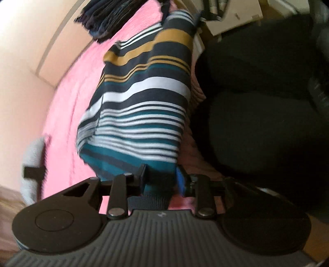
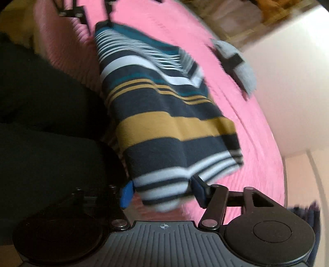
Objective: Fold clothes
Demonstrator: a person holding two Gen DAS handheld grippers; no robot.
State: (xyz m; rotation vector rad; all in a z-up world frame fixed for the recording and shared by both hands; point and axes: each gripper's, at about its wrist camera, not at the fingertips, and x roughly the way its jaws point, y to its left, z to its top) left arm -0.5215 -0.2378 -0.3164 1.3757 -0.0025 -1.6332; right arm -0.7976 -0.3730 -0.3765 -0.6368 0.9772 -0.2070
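In the left wrist view a striped shirt (image 1: 144, 98) (navy, white, teal and mustard bands) runs from the upper middle of the frame down to the lower middle, lying on a pink bedspread (image 1: 70, 115). Its teal end, with a ribbed hem, sits between the pads of the left gripper (image 1: 160, 181), which are clenched on the cloth; one blue pad shows at the right of the bunched fabric. A dark folded pile (image 1: 102, 18) lies at the top left on the pink cover, and a pale grey garment (image 1: 34, 160) with a black band lies at the left edge. A person's dark trousers (image 1: 263, 115) fill the right side.

In the right wrist view the same shirt (image 2: 164, 115) runs from upper left to lower middle. Its white-and-navy end hangs between the blue pads of the right gripper (image 2: 162, 192), both pads touching the fold, so it is grasped. The left gripper is a blur at the top left, at the shirt's far end.

No brand, label or writing can be read (both frames are motion-blurred); only a small crosshair mark shows on each gripper body.
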